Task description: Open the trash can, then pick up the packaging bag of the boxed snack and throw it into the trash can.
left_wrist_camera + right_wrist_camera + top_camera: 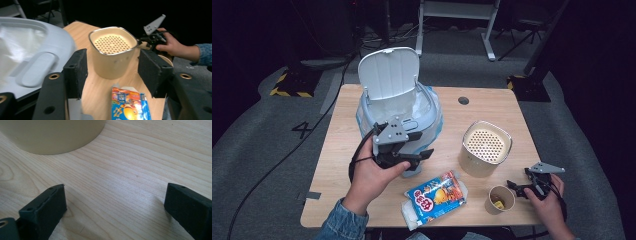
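Left gripper (414, 145): fingers (76, 71) standing released, nothing between them.
Bin (432, 117): sitting just beside the left fingers, lid up.
Snack pack (130, 103): lying on the bench (120, 175) just ahead of the left fingers.
Right gripper (518, 189): fingers (47, 206) resting released over bare bench, beside the cup (501, 199).

A white and pale-blue bin (399, 112) is seen upright at the back left of the desk (492, 107), its hinged lid raised and tilted back, a white liner showing inside. A bright blue and orange snack packet (436, 197) is laid flat near the front edge, just beside the bin's base
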`<control>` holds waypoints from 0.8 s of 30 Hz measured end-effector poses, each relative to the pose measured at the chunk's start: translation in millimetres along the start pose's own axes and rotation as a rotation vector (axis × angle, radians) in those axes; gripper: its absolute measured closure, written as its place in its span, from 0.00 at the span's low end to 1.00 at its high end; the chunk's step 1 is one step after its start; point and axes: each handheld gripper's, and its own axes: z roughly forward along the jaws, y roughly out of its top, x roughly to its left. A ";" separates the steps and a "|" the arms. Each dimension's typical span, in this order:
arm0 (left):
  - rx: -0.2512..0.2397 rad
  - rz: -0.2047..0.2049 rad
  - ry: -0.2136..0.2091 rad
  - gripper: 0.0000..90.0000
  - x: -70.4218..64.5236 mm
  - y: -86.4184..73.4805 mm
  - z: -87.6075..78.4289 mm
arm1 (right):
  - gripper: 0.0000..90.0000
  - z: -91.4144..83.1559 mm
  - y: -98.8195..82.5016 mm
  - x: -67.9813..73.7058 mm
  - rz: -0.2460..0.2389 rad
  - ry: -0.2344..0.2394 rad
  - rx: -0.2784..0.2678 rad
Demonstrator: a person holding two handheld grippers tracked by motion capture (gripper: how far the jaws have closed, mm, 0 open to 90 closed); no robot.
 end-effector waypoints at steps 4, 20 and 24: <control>0.039 0.030 -0.013 0.37 -9.8 -14.3 18.6 | 0.05 0.0 0.0 0.0 0.000 0.000 0.000; 0.198 -0.042 -0.045 0.38 -7.1 -78.5 87.5 | 0.05 0.0 0.0 0.0 0.000 0.000 0.000; 0.237 -0.059 -0.040 0.39 -3.9 -93.9 98.7 | 0.05 0.0 0.0 -0.1 -0.001 0.000 0.001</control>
